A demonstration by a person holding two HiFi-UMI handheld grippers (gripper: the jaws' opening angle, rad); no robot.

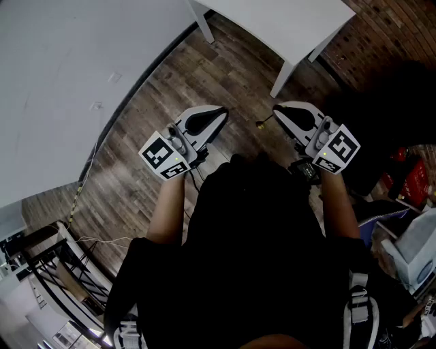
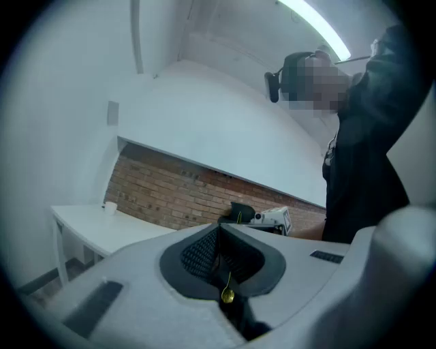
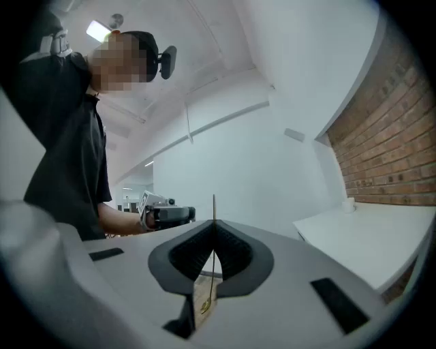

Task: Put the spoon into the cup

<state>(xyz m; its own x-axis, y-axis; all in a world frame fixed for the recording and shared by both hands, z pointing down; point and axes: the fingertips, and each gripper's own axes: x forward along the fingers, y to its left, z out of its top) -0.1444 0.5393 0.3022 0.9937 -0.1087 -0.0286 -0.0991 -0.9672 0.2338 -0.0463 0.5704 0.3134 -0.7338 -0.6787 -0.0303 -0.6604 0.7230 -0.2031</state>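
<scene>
Head view looks steeply down over the person's black shirt (image 1: 259,225) at both grippers, which are held in the air above a wooden floor (image 1: 157,95). They sit side by side and slightly apart. A white table (image 1: 286,20) stands further off near the top edge, and no cup can be seen on it from this angle.

The right gripper (image 1: 279,112) has its jaws pressed together on a thin gold spoon (image 1: 260,124), and one end of it pokes out past the tip towards the other gripper. In the right gripper view the stem runs straight up through the closed pads and rises a little above them. The bowl hangs in the gap behind the pads, nearer the camera.

The left gripper (image 1: 219,114) is closed as well. Its own view shows the bowl of a second spoon (image 2: 227,295) below the pads, with a fine stem leading up into the seam where they meet. Whether that stem comes out past the tip cannot be made out.

A small white cup (image 2: 109,206) stands on the white table, close to a brick wall (image 2: 170,198), well away from both grippers and spoons. The right gripper view shows it too, as a tiny white shape at the table's far end.
</scene>
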